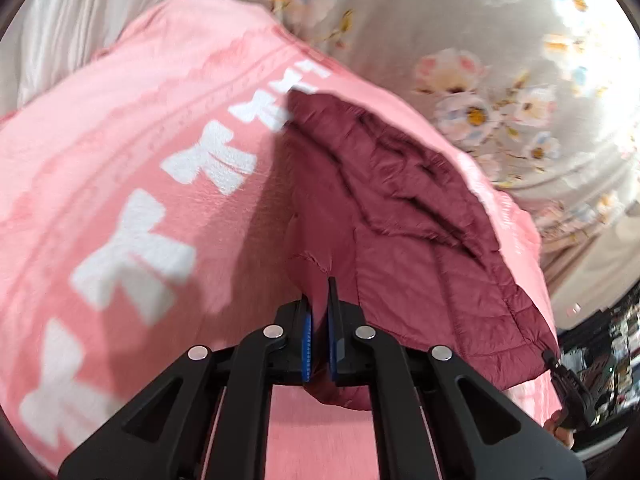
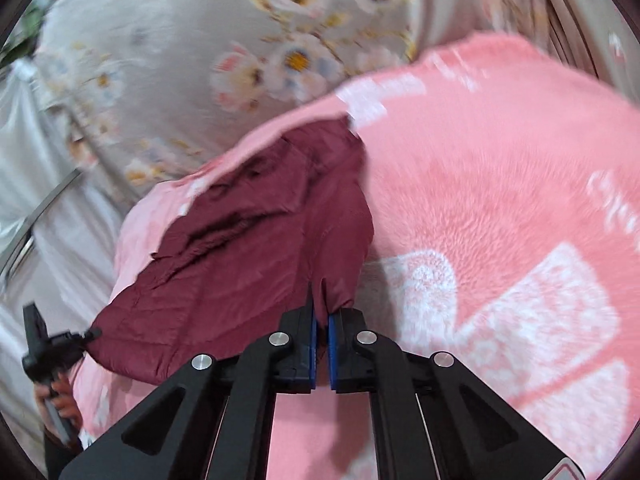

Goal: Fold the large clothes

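One maroon quilted jacket (image 1: 404, 216), one pink fleece blanket (image 1: 120, 140) with white bow prints, one floral grey sheet (image 1: 500, 40) behind it. Two tongs, one per hand.

Left tongs (image 1: 319, 300): blue-padded fingers (image 1: 306, 340) pressed nearly together, pinching a fold of the jacket's near edge; fabric bulges out below the pads. From here the jacket spreads away and to the right over the blanket, far tip touching one of the white bows. The other tool shows at the lower right edge (image 1: 568, 384), at the jacket's corner, with a bit of the person's hand under it.

Right tongs (image 2: 321, 312): pads (image 2: 312, 344) close together, clamped on a gathered bit of jacket (image 2: 256, 240) hem right at the tips. Jacket runs away and left from the tongs, lying on the pink blanket (image 2: 500, 184), wrinkled in the upper part. Left tool visible at far left (image 2: 44, 344) at the jacket's opposite corner, hand (image 2: 60, 404) below it gripping the handle.

Jacket's near edge seems lifted between the two tongs, rest draped on the blanket; view is motion-blurred so hard to say how far it's off the surface. Floral sheet (image 2: 200, 48) and pale plain fabric (image 2: 48, 200) beyond the blanket.
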A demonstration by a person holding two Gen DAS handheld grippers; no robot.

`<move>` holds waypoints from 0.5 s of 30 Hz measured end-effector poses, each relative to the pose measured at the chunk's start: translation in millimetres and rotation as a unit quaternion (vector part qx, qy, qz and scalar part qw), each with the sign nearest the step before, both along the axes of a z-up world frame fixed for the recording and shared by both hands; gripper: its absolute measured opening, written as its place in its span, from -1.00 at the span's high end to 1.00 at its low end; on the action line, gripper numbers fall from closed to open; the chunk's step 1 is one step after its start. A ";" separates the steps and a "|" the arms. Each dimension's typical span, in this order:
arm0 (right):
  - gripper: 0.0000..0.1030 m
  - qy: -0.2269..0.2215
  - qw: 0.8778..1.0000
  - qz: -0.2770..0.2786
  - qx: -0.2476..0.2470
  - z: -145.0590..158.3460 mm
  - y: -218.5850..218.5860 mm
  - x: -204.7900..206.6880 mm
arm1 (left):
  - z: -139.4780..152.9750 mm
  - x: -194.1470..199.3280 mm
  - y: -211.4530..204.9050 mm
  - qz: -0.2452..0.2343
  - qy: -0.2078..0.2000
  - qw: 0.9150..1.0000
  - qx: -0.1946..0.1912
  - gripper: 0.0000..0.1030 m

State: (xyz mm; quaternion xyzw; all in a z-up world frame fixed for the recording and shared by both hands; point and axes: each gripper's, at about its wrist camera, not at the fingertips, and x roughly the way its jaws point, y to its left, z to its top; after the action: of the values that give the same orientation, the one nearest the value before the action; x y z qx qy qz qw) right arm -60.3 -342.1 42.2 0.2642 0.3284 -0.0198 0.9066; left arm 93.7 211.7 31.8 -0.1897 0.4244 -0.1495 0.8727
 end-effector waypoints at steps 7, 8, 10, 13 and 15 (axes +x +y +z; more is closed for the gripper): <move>0.94 -0.088 0.992 0.058 -0.063 83.7 23.7 -110.7 | 72.8 -112.7 28.2 0.002 -0.054 0.998 -0.017 0.91; 0.94 -0.101 0.991 0.057 -0.065 98.6 24.1 -123.1 | 86.1 -123.0 32.9 0.006 -0.068 0.997 -0.024 0.91; 0.94 -0.136 0.988 0.051 -0.060 127.4 21.5 -134.0 | 111.2 -133.0 39.1 0.012 -0.100 0.994 -0.033 0.91; 0.94 -0.173 0.983 0.030 -0.052 156.6 10.8 -119.2 | 142.2 -124.3 28.8 0.002 -0.146 0.989 -0.020 0.90; 0.94 -0.178 0.983 0.020 -0.037 160.3 2.3 -95.0 | 152.8 -91.2 13.9 -0.004 -0.156 0.988 -0.006 0.90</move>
State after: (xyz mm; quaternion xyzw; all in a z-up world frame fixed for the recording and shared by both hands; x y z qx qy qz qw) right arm -155.3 -339.8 202.6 0.2228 0.1660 0.0337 0.9601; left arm 2.5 225.6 184.6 -0.1676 0.2826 -0.1833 0.9265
